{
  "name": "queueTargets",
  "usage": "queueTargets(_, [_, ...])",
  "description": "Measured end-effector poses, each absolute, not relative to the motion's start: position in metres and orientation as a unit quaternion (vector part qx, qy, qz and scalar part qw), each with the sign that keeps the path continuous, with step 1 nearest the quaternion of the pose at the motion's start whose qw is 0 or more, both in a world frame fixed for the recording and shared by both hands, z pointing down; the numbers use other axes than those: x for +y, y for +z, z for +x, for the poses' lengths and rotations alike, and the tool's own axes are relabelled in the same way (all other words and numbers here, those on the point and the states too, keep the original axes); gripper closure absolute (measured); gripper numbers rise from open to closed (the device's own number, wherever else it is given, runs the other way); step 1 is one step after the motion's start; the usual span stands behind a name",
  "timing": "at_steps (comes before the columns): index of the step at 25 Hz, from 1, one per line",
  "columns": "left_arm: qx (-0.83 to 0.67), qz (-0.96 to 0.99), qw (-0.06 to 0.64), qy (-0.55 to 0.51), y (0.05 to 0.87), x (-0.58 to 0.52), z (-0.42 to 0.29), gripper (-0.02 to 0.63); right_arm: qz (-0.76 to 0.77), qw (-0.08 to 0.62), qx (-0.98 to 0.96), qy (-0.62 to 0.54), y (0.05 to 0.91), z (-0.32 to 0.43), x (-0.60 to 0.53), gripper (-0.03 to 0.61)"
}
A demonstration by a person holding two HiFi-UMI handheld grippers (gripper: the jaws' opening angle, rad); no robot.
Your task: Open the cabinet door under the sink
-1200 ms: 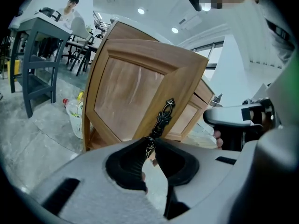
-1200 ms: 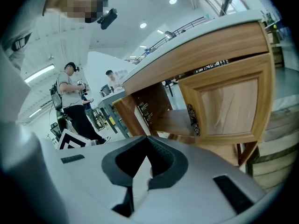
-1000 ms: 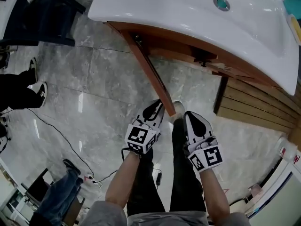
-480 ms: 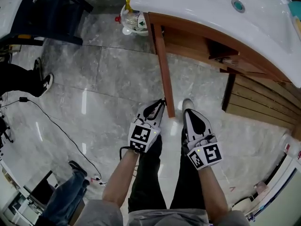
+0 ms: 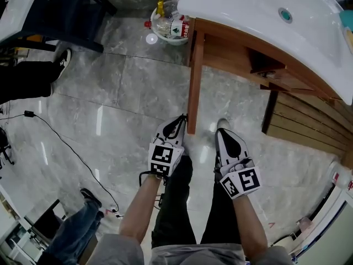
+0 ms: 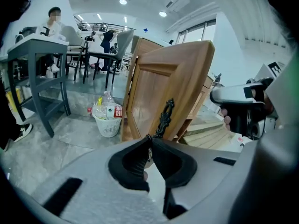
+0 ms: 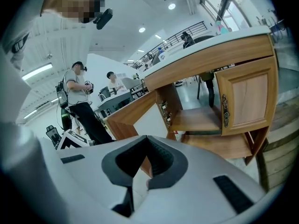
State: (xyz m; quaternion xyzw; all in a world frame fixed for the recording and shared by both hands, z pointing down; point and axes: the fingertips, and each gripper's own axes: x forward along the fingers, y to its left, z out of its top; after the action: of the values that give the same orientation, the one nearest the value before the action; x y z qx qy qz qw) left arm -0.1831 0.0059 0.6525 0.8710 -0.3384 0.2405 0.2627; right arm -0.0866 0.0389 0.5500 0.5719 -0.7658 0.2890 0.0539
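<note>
From where I stood, the left gripper (image 6: 149, 136) had just been closing. Its jaws were narrowed almost together on the lower end of the dark ornate handle (image 6: 164, 118), which ran up and away from the tips. The cabinet door (image 6: 156, 83) carrying that handle stood swung well out from the cabinet, directly ahead of this gripper and rising above it, its panelled outer face turned toward the gripper. Further off to the gripper's left, past the door's hinge side, a white waste basket (image 6: 107, 123) full of bottles sat on the grey floor (image 5: 110, 93).

The right gripper (image 7: 147, 139) hung just beside the left one, on the other side of the door's free edge. Its jaws were drawn together with nothing between them. Ahead of it lay the open cabinet (image 7: 194, 120) with its wooden shelf, under the white sink (image 5: 248, 10). A second door (image 7: 245, 101) stood ahead to its right.
</note>
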Motion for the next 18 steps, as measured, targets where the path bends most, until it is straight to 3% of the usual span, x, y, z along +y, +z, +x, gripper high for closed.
queueTargets(18, [-0.413,0.833,0.272,0.247,0.657,-0.011,-0.222,0.591,0.559,0.053,-0.78,0.278,0.533,-0.095,0.038,0.569])
